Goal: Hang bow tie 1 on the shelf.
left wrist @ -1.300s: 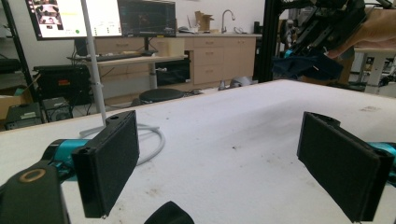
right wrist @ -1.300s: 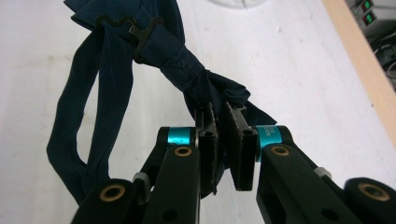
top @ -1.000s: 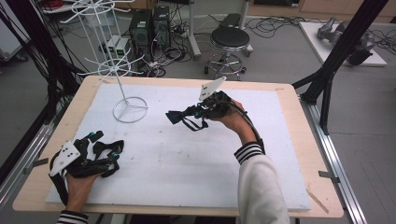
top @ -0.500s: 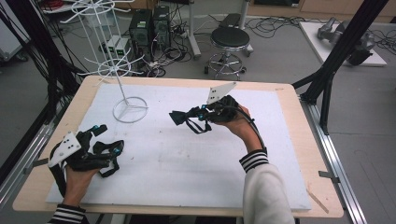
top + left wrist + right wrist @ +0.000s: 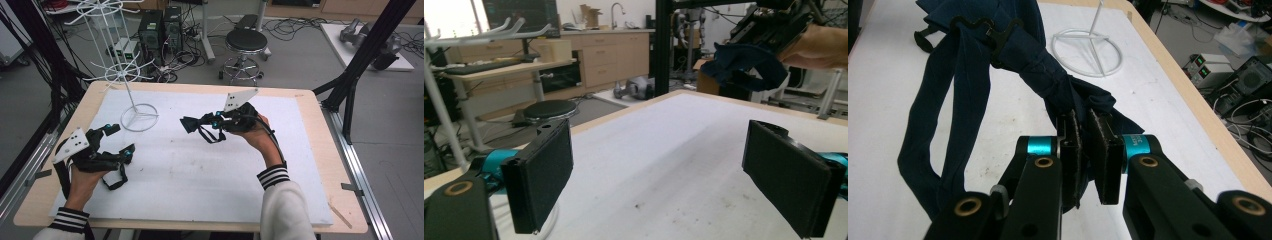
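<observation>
bow tie [image 5: 1048, 80] pinched, right hand-held gripper [image 5: 1089, 150]

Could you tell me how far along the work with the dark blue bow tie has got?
Done: the right gripper is shut on the dark blue bow tie, lifted off the white mat. In hand: it hangs near the white wire stand. Left: hanging it there, probably; the left gripper is open, empty.
</observation>
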Tool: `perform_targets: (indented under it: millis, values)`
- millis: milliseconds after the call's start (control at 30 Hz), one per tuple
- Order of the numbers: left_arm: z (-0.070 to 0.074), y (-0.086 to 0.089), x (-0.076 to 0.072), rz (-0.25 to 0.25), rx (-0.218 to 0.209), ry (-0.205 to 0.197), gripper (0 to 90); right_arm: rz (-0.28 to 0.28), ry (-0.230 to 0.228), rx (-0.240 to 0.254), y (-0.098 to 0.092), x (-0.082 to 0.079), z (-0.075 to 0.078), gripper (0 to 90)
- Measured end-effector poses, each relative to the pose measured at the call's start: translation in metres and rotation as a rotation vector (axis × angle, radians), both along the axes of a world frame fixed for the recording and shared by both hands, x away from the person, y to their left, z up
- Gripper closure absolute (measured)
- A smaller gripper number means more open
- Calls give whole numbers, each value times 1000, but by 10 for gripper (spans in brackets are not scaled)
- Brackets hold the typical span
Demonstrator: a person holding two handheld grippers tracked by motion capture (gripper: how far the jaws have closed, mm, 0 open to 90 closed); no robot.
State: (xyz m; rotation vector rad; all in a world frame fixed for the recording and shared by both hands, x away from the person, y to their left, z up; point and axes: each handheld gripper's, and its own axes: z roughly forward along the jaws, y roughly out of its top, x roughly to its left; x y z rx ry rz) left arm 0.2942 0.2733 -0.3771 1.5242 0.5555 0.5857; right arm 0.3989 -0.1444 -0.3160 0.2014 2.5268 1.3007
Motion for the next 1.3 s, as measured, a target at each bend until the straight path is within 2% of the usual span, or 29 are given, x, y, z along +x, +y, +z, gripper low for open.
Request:
perform_targets:
  millis: [67, 133, 400, 733, 867, 1033, 1167, 1300]
  values:
    - [7, -4, 3, -21, 13, -2, 133, -3, 4, 21, 0, -3, 0, 839]
    - [11, -7, 5, -36, 22, -2, 134, -9, 5, 16, 0, -5, 1, 839]
    - [28, -20, 11, -88, 11, -11, 134, -10, -15, 48, -1, -17, 8, 838]
    - [41, -41, 16, -154, 28, -8, 133, -42, -18, 77, -6, -33, 7, 838]
    - [49, -52, 19, -201, 41, -6, 133, -60, -17, 81, -6, -36, 8, 838]
    - [55, -60, 22, -226, 41, -1, 133, -68, -18, 86, -5, -39, 11, 838]
    - [58, -70, 24, -265, 45, 4, 131, -77, -12, 111, -7, -42, 12, 838]
    - [61, -79, 25, -295, 57, 10, 130, -82, -1, 101, -4, -44, 11, 838]
